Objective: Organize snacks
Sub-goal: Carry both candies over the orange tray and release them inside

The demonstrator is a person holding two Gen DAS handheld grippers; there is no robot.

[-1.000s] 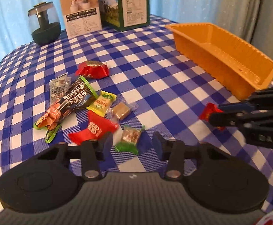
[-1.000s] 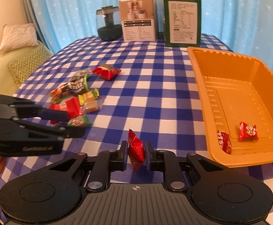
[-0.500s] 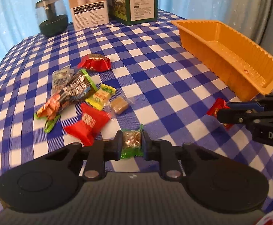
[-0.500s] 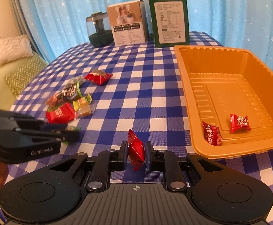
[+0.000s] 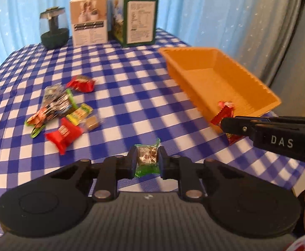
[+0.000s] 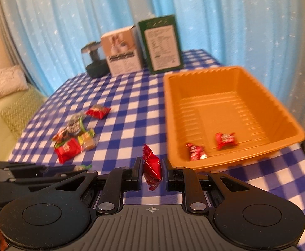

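Left wrist view: the left gripper (image 5: 147,161) has its fingers clamped on a green-wrapped candy (image 5: 147,156), lifted above the checked table (image 5: 131,79).
Right wrist view: the right gripper (image 6: 151,170) pinches a red candy (image 6: 151,167) beside the orange tray (image 6: 169,125), which already contains two red sweets.
Handling: light, crinkly, slippery wrappers; best gripped across the firm middle.

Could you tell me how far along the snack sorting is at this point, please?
Done: two red candies lie in the orange tray. In hand: the left claw is shut on a green-wrapped candy, and the right claw is shut on a red candy. Left: about six loose snacks clustered on the checkered tablecloth.
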